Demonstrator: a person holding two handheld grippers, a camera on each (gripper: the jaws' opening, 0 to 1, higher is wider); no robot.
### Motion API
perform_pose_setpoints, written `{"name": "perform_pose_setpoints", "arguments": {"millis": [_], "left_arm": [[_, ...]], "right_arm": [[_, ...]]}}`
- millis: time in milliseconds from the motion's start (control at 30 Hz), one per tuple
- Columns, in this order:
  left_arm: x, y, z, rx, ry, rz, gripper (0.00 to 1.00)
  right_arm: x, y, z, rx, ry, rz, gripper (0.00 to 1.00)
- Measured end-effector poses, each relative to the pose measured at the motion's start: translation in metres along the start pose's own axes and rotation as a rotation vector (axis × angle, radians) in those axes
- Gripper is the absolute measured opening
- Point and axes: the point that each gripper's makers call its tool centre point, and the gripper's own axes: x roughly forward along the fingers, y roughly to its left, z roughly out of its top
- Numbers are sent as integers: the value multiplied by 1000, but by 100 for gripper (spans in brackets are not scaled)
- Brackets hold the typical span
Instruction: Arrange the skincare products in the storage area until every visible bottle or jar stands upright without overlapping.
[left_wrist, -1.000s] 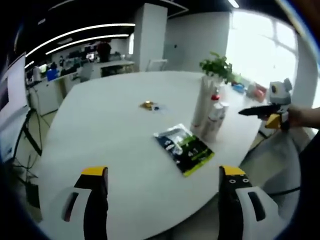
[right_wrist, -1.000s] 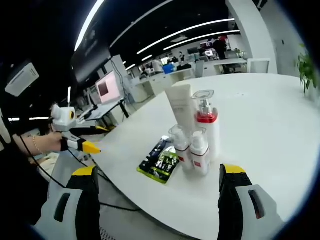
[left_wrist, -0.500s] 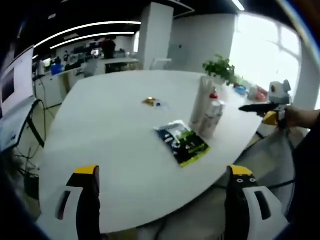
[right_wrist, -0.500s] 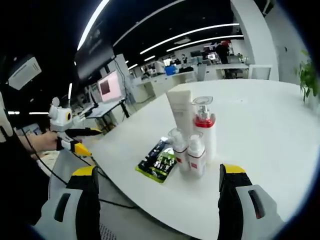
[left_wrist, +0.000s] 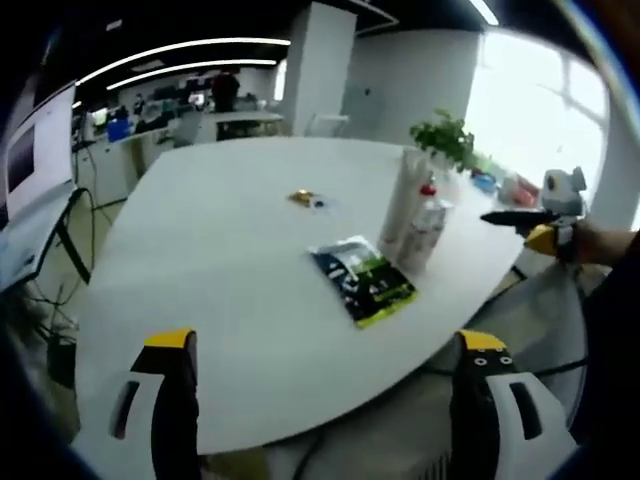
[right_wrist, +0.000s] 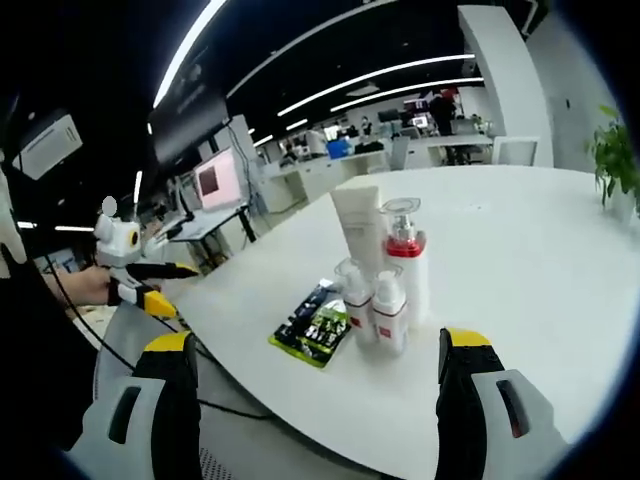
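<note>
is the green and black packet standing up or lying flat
Lying flat: the packet rests face up on the white table, beside the upright bottles.

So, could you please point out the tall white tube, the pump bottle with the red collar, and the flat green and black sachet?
tall white tube (right_wrist: 357, 222), right gripper view, middle of body
pump bottle with red collar (right_wrist: 403, 249), right gripper view, red collar
flat green and black sachet (left_wrist: 365, 281), left gripper view, centre of pack

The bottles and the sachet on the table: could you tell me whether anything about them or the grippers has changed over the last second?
Nothing has been taken hold of or let go. Both cameras drew back slightly, so the table looks a little farther off. The bottles stand upright in their cluster as before, the sachet lies flat beside them, and the left gripper and right gripper remain open and empty.
</note>
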Motion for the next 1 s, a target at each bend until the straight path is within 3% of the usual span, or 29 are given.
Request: {"name": "perform_pose_setpoints", "arguments": {"millis": [300, 800, 1000], "left_arm": [[1, 3, 14, -22, -11, 17, 99], [44, 2, 41, -40, 36, 43, 98], [68, 1, 46, 6, 113, 27, 96]], "right_arm": [[1, -4, -1, 5, -6, -6, 100], [1, -9, -1, 54, -14, -20, 100], [1, -6, -2, 39, -6, -21, 100]]}}
